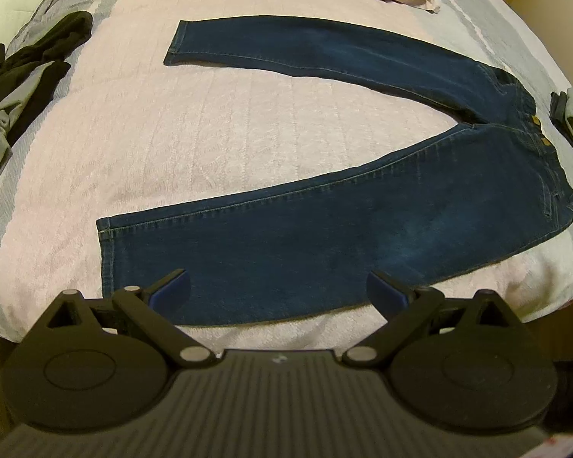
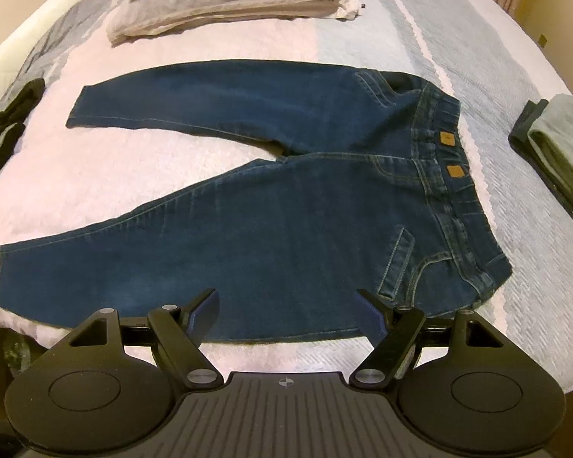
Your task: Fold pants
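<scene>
Dark blue jeans (image 1: 324,229) lie flat on the bed, legs spread in a V toward the left, waistband to the right. In the right wrist view the jeans (image 2: 286,221) show two brown patches at the waistband (image 2: 447,152). My left gripper (image 1: 279,290) hovers open above the near leg, close to its hem (image 1: 107,252). My right gripper (image 2: 286,307) is open over the near edge of the same leg, toward the hip and its pocket (image 2: 397,263). Nothing sits between either pair of fingers.
A quilted pink and grey bedspread (image 1: 172,133) covers the bed. Folded beige and grey linens (image 2: 229,4) lie at the far side. Dark and grey clothes (image 1: 15,87) are heaped at the left. A folded grey-green garment (image 2: 561,145) rests at the right edge.
</scene>
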`<state>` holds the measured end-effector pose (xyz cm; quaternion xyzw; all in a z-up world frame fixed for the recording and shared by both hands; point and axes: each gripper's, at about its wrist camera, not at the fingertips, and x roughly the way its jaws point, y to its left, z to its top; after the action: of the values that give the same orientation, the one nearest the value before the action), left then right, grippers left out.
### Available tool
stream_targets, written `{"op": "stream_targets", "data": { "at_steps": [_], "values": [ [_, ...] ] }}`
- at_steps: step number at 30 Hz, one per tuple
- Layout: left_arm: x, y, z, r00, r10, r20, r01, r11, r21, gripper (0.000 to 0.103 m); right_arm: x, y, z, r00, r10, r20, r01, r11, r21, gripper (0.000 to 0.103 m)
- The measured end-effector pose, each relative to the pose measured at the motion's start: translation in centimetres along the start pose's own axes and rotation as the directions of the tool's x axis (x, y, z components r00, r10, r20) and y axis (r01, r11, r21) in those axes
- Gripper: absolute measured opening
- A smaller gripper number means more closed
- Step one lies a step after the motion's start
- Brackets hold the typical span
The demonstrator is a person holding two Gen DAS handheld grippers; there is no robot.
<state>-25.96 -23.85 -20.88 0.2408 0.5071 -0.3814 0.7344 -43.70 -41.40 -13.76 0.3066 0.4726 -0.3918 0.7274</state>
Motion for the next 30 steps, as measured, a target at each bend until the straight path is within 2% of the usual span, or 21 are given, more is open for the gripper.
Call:
{"op": "stream_targets", "data": {
  "at_steps": [4,8,12,17,22,27,30],
  "values": [
    [0.3,0.5,0.8,1.000,-0.013,0.007,0.013,0.999,0.029,0.097,-0.1,-0.3,0.3,1.000,-0.020,0.001,0.020,1.000,-0.008,0.074],
    [1.3,1.7,3.2,1.000,-0.024,0.019,0.022,0.994,0.105,0.097,-0.5,-1.0,1.4,0.999,-0.049,0.015,0.049,0.999,-0.016,0.074],
    [3.1,2.8,7.7,0.998,-0.042,0.048,0.032,0.979,0.204,0.097,-0.9,-2.1,3.2,0.997,-0.066,0.037,0.068,0.995,-0.072,0.074],
    [6.2,2.1,14.0,0.998,-0.032,0.046,0.016,0.949,0.315,0.097,-0.8,-4.9,6.6,0.996,-0.079,0.050,0.087,0.980,-0.177,0.074],
    [9.1,0.1,19.8,0.997,-0.013,0.070,-0.013,0.934,0.357,0.097,1.3,-8.8,11.8,0.996,-0.066,0.055,0.080,0.945,-0.318,0.074],
    [12.0,-2.0,24.4,0.997,0.032,0.073,-0.058,0.923,0.379,0.097,6.6,-14.1,18.9,1.000,-0.012,0.019,0.019,0.888,-0.459,0.073],
    [14.2,-3.0,26.9,0.996,0.053,0.068,-0.076,0.913,0.401,0.097,10.2,-16.9,23.1,1.000,-0.004,-0.007,0.000,0.853,-0.521,0.059]
  ]
}}
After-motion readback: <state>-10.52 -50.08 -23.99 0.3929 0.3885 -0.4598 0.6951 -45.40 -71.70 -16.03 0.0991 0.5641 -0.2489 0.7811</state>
